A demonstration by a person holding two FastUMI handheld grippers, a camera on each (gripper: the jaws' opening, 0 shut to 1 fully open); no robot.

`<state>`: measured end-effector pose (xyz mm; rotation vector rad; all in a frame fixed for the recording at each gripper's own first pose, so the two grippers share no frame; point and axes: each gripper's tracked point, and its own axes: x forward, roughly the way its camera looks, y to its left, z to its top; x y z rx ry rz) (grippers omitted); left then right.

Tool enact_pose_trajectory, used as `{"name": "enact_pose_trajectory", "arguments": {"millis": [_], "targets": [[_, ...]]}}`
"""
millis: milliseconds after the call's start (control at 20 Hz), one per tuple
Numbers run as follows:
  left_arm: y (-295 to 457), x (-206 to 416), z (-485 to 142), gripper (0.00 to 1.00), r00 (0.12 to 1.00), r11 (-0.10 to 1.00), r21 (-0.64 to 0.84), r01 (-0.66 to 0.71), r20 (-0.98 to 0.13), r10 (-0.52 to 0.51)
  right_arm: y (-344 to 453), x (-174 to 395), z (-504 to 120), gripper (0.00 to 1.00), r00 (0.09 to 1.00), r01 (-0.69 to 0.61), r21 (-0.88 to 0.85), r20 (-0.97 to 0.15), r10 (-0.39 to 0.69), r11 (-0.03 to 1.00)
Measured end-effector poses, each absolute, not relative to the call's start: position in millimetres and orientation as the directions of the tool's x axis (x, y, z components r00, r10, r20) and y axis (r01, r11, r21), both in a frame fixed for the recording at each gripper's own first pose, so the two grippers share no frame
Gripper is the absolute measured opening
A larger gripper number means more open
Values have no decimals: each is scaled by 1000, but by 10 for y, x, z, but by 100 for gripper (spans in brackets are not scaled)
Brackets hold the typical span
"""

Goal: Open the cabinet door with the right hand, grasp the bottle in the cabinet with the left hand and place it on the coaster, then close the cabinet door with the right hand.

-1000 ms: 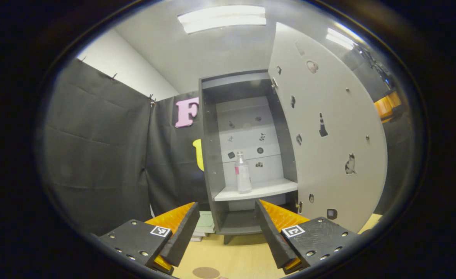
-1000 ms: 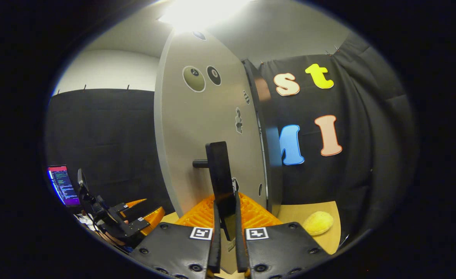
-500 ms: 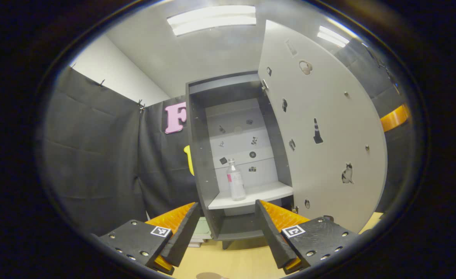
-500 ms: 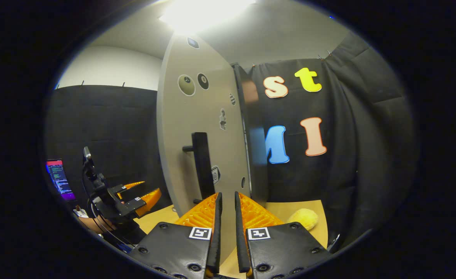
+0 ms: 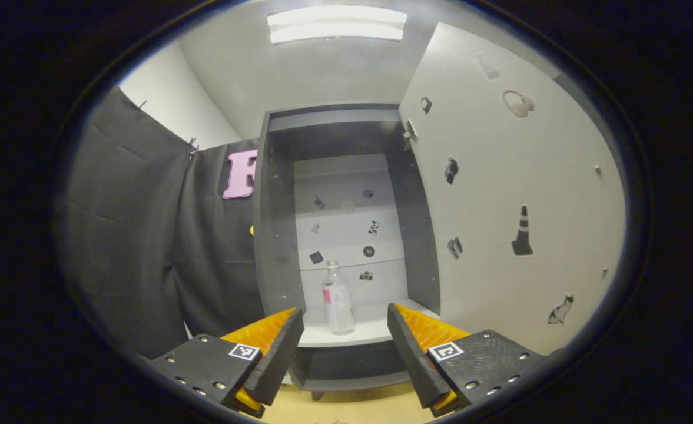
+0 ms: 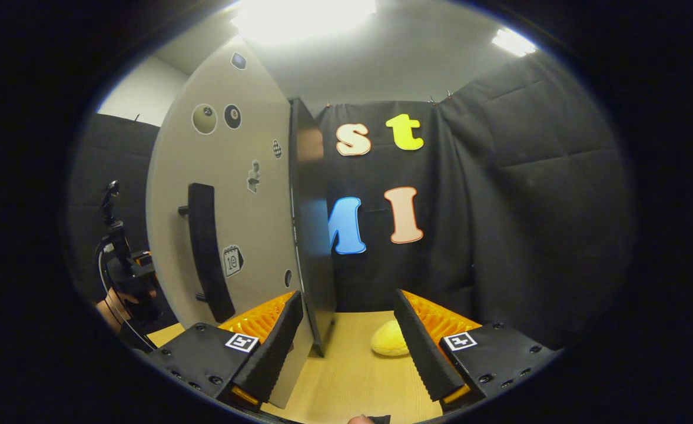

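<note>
In the left gripper view a clear bottle (image 5: 338,299) with a pink label stands upright on the cabinet's pale shelf (image 5: 375,330). My left gripper (image 5: 345,347) is open, a short way in front of the bottle, which sits between the finger lines. The grey cabinet door (image 5: 511,200) is swung wide open on the right. In the right gripper view my right gripper (image 6: 349,347) is open and holds nothing. The door (image 6: 228,194) with its black bar handle (image 6: 206,250) stands to its left, edge-on near the left finger. The left gripper (image 6: 127,268) and a hand appear far left.
A yellow soft object (image 6: 388,340) lies on the wooden table (image 6: 352,377) between my right gripper's fingers. Black cloth walls close the booth. Below the shelf the cabinet has a dark lower compartment (image 5: 352,368).
My right gripper let go of the door handle, opened and swung right, away from the door. My left gripper moved closer to the cabinet, so the bottle looks lower and nearer.
</note>
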<state>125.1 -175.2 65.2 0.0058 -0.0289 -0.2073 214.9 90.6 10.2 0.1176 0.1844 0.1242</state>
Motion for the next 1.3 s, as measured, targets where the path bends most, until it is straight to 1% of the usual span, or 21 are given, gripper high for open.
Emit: {"name": "enact_pose_trajectory", "arguments": {"millis": [50,200,350,400,500,600,650,700,800,1050,1300], "targets": [[-1727,1384,642,88,978,978,-2,208,25,-208,860,2187,86,98,979,-86,122,-175,106,989],[-1718,1840,580,88,973,973,-31,229,11,-228,791,2282,30,98,982,-28,108,-182,48,994],[-1767,2189,459,86,968,967,-34,252,-2,-252,769,2369,-50,98,979,13,100,-202,8,995],[-1796,2281,436,88,966,965,-36,259,-5,-260,759,2396,-75,98,978,26,91,-207,-7,995],[-1835,2397,382,88,961,961,-46,274,-13,-275,724,2433,-108,98,976,54,74,-214,-37,996],[-1896,2617,247,86,956,955,-60,291,-30,-293,704,2477,-139,98,973,82,70,-219,-65,994],[-1924,2725,188,86,954,953,-61,295,-36,-298,692,2488,-154,98,972,96,72,-222,-78,993],[-1929,2805,148,88,954,954,-57,296,-41,-298,676,2502,-179,98,969,111,73,-227,-92,991],[-1944,2947,43,88,952,953,-48,300,-55,-302,655,2532,-250,98,964,138,73,-241,-117,988],[-1996,3289,-278,88,947,952,-42,303,-101,-306,683,2587,-377,98,951,173,67,-271,-149,983],[-2037,3488,-550,88,939,951,-35,307,-150,-309,720,2644,-431,98,945,182,48,-283,-161,982]]}}
